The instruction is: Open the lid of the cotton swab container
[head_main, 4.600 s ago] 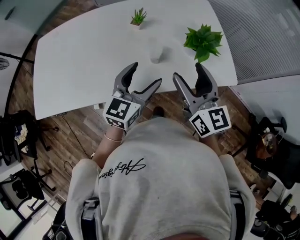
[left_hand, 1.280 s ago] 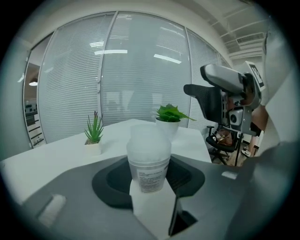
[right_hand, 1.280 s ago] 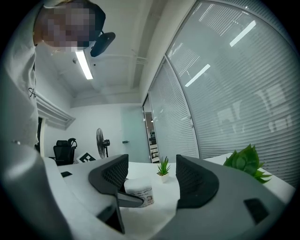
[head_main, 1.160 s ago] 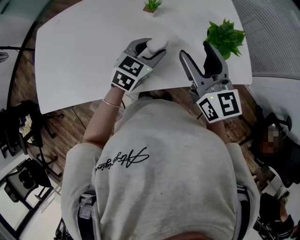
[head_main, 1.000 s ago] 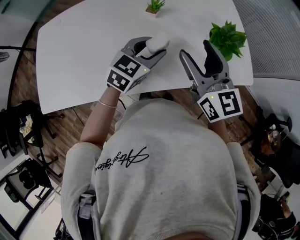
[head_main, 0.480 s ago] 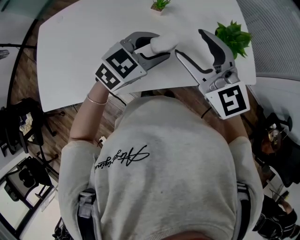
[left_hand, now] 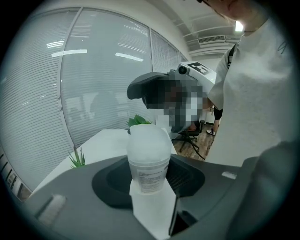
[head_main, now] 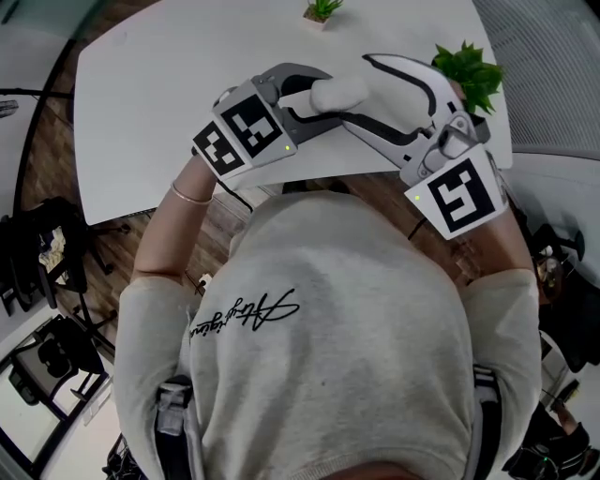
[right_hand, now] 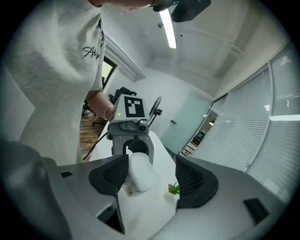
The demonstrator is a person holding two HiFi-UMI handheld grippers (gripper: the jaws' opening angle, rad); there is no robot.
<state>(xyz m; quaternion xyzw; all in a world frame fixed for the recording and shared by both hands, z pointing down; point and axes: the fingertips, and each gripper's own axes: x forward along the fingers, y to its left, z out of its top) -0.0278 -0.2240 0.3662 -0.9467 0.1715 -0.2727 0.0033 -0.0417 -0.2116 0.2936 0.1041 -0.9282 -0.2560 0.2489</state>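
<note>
Head view, from the left: the left gripper (head_main: pixel 317 94) hangs above the near edge of the white table (head_main: pixel 150 112), its jaws clamped on the base of the cotton swab container (head_main: pixel 339 92). So the container is off the table, in the air above that near edge, roughly mid-width. It lies almost level, long axis running left to right, with the frosted lid (head_main: pixel 352 90) at the right-hand end, away from the holding claw.

Straight after it comes the right gripper (head_main: pixel 356 90), also above the table's near edge. Its jaws stand wide apart, one on each side of the lid end, and grip nothing. Seen along those jaws, the rounded lid points back toward the claw, a little slanted. It sits close to one pad, and I cannot tell if it touches. A clear gap shows at the other pad.

By my reckoning the lid is on and the right claw is the one to work it. It would have to close across the lid and pull rightward along the container's axis while the left one holds the base.

At the table's far edge stands a small spiky plant (head_main: pixel 323 9), and at its right end a leafy green plant (head_main: pixel 469 73).
</note>
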